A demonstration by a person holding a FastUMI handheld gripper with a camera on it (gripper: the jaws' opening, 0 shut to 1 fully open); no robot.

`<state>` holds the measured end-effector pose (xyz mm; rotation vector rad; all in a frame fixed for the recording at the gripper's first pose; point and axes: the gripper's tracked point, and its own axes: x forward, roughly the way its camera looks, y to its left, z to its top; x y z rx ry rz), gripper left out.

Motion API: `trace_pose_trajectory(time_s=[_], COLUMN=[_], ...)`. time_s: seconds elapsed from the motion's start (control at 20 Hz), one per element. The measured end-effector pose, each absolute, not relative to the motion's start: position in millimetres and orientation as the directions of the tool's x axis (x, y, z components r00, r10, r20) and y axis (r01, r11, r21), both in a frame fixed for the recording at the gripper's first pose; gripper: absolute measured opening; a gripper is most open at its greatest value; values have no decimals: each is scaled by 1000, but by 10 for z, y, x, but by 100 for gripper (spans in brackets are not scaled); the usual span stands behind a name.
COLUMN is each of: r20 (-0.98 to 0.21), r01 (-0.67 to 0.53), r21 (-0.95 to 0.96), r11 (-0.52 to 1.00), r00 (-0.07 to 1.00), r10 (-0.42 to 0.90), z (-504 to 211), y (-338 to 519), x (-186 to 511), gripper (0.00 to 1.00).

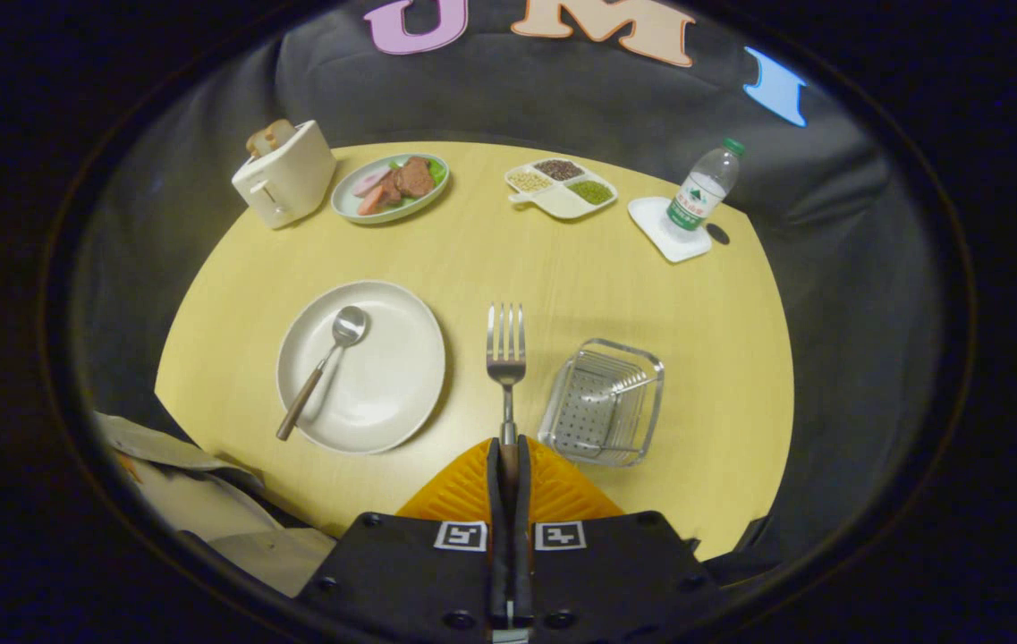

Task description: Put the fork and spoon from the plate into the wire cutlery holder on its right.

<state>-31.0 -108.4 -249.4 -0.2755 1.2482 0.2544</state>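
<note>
With the fingers (508,456) clamped on the fork (505,358) handle, swing it right over the wire holder (605,402), tip it upright, then release low.

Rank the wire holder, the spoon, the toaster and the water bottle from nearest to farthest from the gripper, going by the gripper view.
The gripper has its jaws shut on the fork.
1. Wire holder: just ahead, to the right of the jaws.
2. Spoon: on the plate, ahead to the left.
3. Toaster and water bottle: far edge, left and right; too close to rank.
</note>
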Motion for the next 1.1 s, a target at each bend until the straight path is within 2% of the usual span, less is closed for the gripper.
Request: trace_pose_trajectory(time_s=[0.6,0.85,1.1], r20=[-982,-985,-982], r01=[-285,-271,-254], r21=[-132,-120,-122], r11=[949,955,959], r00=[170,151,170], r10=[-86,-81,-79], z=[-2635,-2642,-2656], y=[-1745,-1762,-1773], x=[-402,-416,-338], gripper=[6,8,14])
